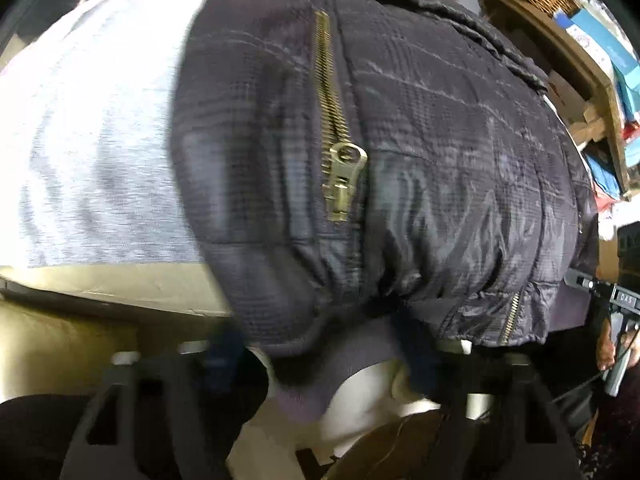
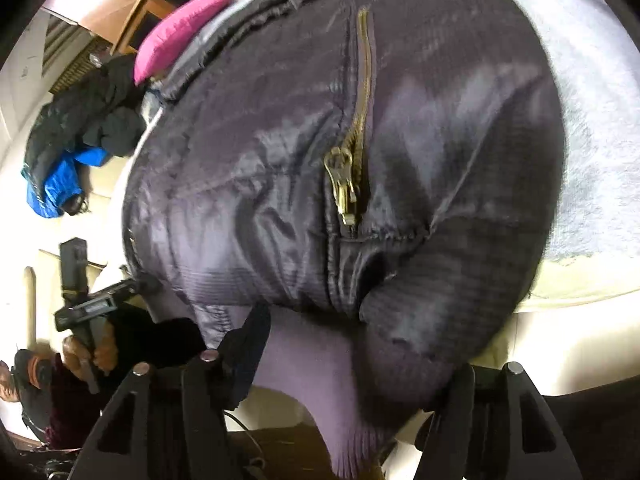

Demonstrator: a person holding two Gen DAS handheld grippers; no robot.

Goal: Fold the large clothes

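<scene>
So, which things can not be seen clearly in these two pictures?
- Left wrist view: left gripper pads, blurred and behind the jacket hem; grip unclear.
- Right wrist view: right gripper pads, covered by the knit cuff.
- Both views: jacket's collar end, cut by the top edge.
- Grey cloth under the jacket: blurred.

You can read only one small bit of writing. In your left wrist view, at the far right edge, the other gripper tool (image 1: 622,300) has a little dark label with pale letters that look like "DAS". The letters are small and a bit blurry, so they may not be the whole word. The boxes on the shelf (image 1: 592,40) have colours and pictures on them, but the words there are too blurry to read.
</scene>
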